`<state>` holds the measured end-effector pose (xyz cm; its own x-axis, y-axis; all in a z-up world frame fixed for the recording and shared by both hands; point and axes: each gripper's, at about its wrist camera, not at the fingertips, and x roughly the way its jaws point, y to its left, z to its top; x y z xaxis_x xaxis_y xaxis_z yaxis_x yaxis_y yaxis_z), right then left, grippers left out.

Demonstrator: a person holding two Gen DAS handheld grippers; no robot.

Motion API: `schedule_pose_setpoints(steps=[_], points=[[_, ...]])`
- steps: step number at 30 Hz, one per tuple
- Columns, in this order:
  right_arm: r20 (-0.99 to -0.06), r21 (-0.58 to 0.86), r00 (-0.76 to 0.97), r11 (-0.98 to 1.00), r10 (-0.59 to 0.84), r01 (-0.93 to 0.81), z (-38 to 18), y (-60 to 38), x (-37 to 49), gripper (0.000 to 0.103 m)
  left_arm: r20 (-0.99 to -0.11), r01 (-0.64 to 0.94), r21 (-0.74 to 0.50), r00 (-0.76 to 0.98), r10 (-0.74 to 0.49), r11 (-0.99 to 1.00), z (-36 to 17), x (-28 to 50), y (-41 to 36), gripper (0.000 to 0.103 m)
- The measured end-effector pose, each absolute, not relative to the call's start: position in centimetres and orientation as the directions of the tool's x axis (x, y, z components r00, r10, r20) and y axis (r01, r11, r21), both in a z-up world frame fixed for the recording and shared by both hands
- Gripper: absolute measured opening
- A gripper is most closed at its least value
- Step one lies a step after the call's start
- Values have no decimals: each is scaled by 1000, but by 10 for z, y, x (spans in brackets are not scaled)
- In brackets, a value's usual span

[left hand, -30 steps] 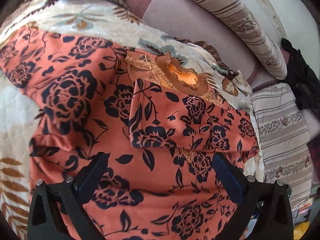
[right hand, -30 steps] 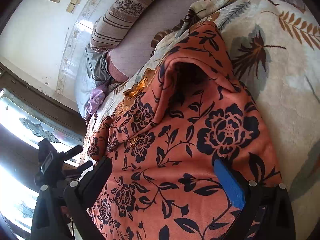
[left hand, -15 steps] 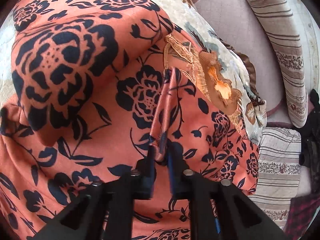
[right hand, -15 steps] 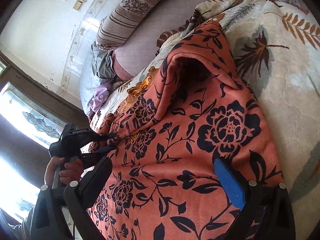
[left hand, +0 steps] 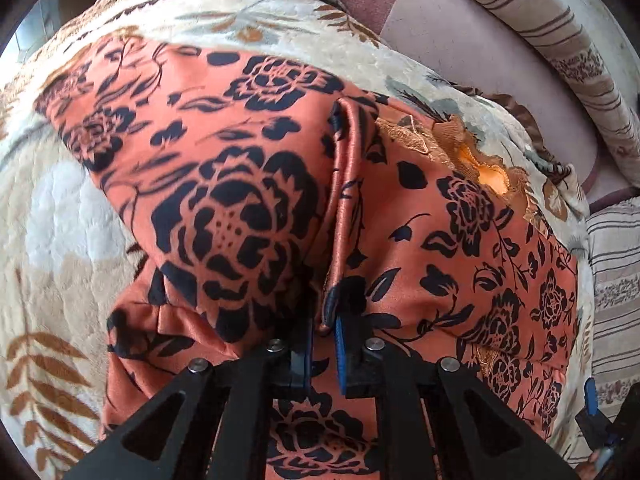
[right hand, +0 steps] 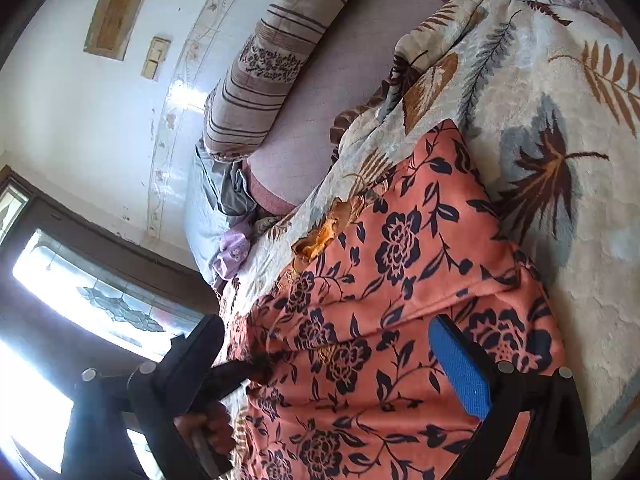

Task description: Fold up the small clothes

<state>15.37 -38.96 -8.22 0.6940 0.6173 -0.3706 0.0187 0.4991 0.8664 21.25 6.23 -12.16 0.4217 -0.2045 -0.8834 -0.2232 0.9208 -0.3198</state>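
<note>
An orange garment point(left hand: 248, 208) with a dark blue flower print lies on a cream leaf-patterned blanket point(left hand: 60, 216). It has an embroidered neckline point(left hand: 484, 168). My left gripper point(left hand: 324, 320) is shut on a raised fold of the garment's edge and holds it above the cloth below. In the right wrist view the garment point(right hand: 400, 320) fills the lower middle. My right gripper point(right hand: 332, 344) is open above it, with its blue pad point(right hand: 460, 364) over the cloth. The left gripper point(right hand: 236, 376) shows there at the lower left, pinching the cloth.
A striped bolster pillow point(right hand: 264, 64) lies along the white wall point(right hand: 80, 112) at the back. A mauve sheet point(left hand: 480, 52) shows beyond the blanket. A lilac cloth point(right hand: 234, 248) and grey bedding lie by the window point(right hand: 92, 292). A striped cushion point(left hand: 616, 280) lies to the right.
My left gripper closed on a fold of the garment and lifted and drew it back over the garment. The hollow bulge seen in the right wrist view has flattened.
</note>
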Motion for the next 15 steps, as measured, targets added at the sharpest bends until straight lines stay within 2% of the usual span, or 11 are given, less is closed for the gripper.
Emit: schedule_pose_setpoints(steps=[4, 6, 7, 8, 12, 15], points=[[-350, 891, 690, 453, 634, 35, -90, -392, 189, 103, -875, -222, -344, 428, -226, 912, -118, 208, 69, 12], [-433, 875, 659, 463, 615, 143, -118, -396, 208, 103, -871, -233, -365, 428, -242, 901, -120, 205, 80, 12], [-522, 842, 602, 477, 604, 252, -139, -397, 217, 103, -869, -238, -374, 429, -248, 896, -121, 204, 82, 13], [-531, 841, 586, 464, 612, 278, -149, -397, 219, 100, -867, -242, -379, 430, -251, 893, -121, 201, 84, 13], [-459, 860, 612, 494, 644, 125, -110, -382, 216, 101, -866, -228, -358, 444, -231, 906, -119, 194, 89, 13], [-493, 821, 599, 565, 631, 80, -106, -371, 220, 101, -873, -223, -313, 449, -187, 923, -114, 200, 92, 13]])
